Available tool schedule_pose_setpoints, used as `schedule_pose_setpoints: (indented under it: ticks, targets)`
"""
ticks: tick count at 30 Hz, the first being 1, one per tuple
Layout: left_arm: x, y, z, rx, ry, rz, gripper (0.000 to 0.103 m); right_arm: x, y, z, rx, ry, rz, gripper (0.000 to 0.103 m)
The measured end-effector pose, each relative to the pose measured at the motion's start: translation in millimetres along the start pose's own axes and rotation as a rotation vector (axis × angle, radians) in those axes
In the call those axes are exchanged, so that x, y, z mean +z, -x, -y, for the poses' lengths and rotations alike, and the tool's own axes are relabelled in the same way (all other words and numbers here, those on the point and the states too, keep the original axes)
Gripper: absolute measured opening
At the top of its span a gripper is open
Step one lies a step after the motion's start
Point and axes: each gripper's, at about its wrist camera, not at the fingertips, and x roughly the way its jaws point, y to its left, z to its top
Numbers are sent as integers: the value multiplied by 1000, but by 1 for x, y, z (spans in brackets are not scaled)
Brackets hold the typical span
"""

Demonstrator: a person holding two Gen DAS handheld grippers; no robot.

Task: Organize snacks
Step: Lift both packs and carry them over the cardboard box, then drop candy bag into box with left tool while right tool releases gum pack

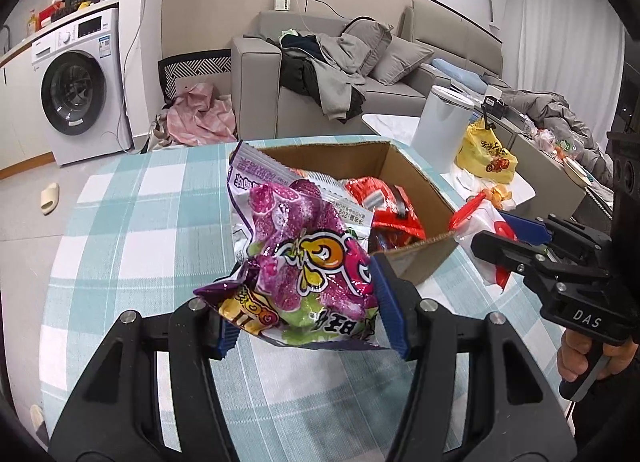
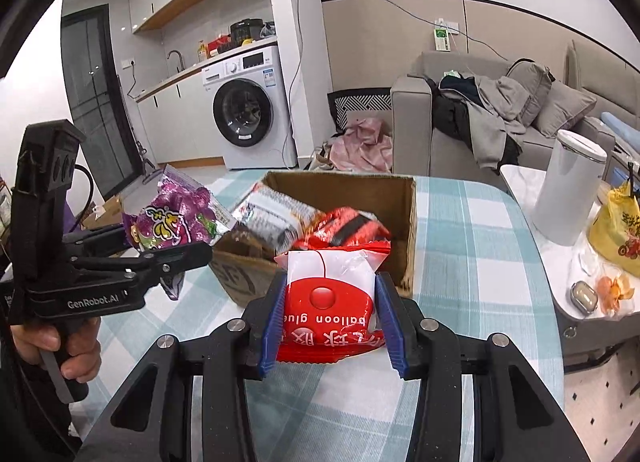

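Snacks are gripped in both tongs above the checked counter (image 1: 132, 230): left tongs (image 1: 308, 314) clamp a purple packet (image 1: 304, 258), right tongs (image 2: 332, 326) clamp a red-and-white packet (image 2: 332, 294). At twelve o'clock of each, touching neither, an open cardboard box (image 2: 404, 218) holds more packets.

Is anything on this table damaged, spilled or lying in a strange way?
Nothing is spilled. The brown cardboard box has a crumpled, sagging near wall, and the packets inside lie jumbled. The purple candy bag is squeezed and wrinkled in the left gripper.
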Motion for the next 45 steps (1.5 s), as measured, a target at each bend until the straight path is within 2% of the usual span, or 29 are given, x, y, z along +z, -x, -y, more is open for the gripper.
schedule_pose_setpoints:
  ticks: [17,35,39,41,45]
  targets:
    - [32,-49,3,8,-6,-15,55,22,-37,5,-6,-67,10,44]
    - [49,-103,6,8,-4,23,55,29,-62,20,-52,-150,7,44]
    - [50,-107,10,24,-11,17,57,30,-60,19,-53,-150,11,56]
    - [49,-107,13,31,-24,10,66,31,-60,20,-51,-145,14,64]
    - [47,-102,15,59,-35,27,77,31,-55,20,-51,-139,24,74]
